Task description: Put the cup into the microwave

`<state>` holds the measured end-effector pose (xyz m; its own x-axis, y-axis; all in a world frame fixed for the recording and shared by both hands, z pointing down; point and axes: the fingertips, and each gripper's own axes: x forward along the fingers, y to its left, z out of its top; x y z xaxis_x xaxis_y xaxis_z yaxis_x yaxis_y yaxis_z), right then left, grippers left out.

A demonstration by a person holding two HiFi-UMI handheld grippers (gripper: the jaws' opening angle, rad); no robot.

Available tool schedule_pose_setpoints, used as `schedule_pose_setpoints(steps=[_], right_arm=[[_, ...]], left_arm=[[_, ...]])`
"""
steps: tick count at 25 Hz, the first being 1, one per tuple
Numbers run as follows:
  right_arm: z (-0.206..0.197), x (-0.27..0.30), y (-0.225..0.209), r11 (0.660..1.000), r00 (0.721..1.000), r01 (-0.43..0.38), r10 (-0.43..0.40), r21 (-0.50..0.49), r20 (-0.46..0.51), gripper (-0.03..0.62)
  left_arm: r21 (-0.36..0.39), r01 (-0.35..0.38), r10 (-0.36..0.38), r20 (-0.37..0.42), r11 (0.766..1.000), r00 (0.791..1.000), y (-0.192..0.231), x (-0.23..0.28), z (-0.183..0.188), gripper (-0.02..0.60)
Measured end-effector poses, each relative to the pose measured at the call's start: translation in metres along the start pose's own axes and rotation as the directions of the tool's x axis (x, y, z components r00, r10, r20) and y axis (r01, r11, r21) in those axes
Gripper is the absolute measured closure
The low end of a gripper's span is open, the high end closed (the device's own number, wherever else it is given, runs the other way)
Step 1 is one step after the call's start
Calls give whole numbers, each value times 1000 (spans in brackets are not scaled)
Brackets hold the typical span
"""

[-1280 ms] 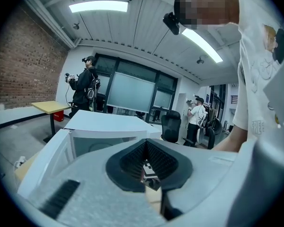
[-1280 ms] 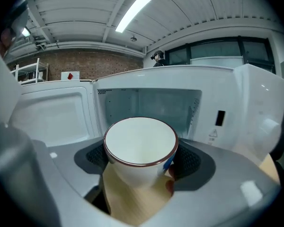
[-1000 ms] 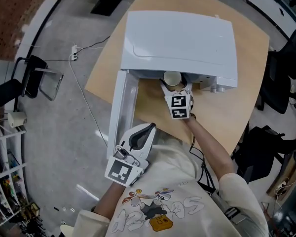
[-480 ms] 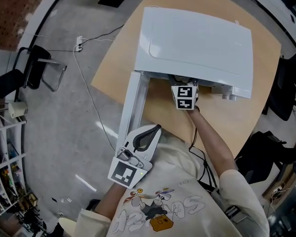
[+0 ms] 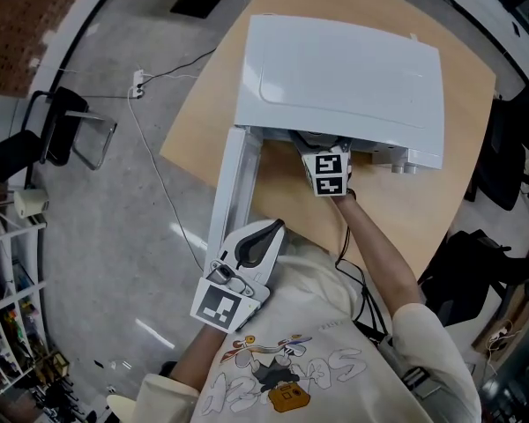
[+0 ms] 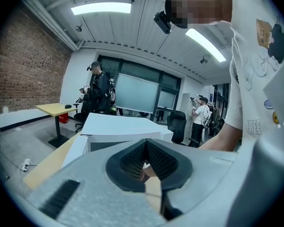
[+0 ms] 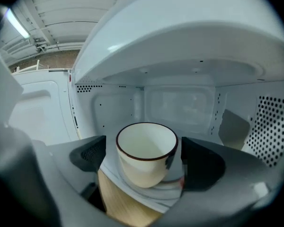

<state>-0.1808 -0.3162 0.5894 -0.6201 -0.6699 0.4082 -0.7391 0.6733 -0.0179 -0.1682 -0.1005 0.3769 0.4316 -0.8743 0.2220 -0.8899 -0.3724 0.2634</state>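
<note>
At centre of the right gripper view, the cup stands upright inside the open microwave, released between the jaws of my right gripper, which are opening on either side of it. Lower left in the head view, my left gripper is clenched and empty, just beside the swung-out door and off the edge of the tan table.

Right claw reaching forward, jaws opening around cup, left claw held by torso, jaws together
</note>
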Motion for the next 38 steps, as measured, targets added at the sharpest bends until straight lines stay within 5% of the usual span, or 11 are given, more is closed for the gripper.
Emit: schedule_pose_setpoints(steps=[9,13,19,29,38], right_arm=[[-9,-95,9,999,1000,-4,4,50,-6,121],[-7,-161,1,995,998,55,-56,89,6,295],[8,-249,-20,951,971,216,-233,222,51,588],[16,-346,-41,857,880,440,-471,269,62,589],[-4,-388,-48,797,839,501,-542,337,36,589]], left_arm=[[-35,-39,38,-42,999,998,-4,3,-13,578],[-47,15,-17,-32,999,999,-19,21,-13,578],[-43,212,-214,-59,976,975,-67,59,-21,578],[-12,472,-469,-136,881,872,-151,98,-44,578],[-6,496,-487,-200,868,850,-172,98,-66,578]])
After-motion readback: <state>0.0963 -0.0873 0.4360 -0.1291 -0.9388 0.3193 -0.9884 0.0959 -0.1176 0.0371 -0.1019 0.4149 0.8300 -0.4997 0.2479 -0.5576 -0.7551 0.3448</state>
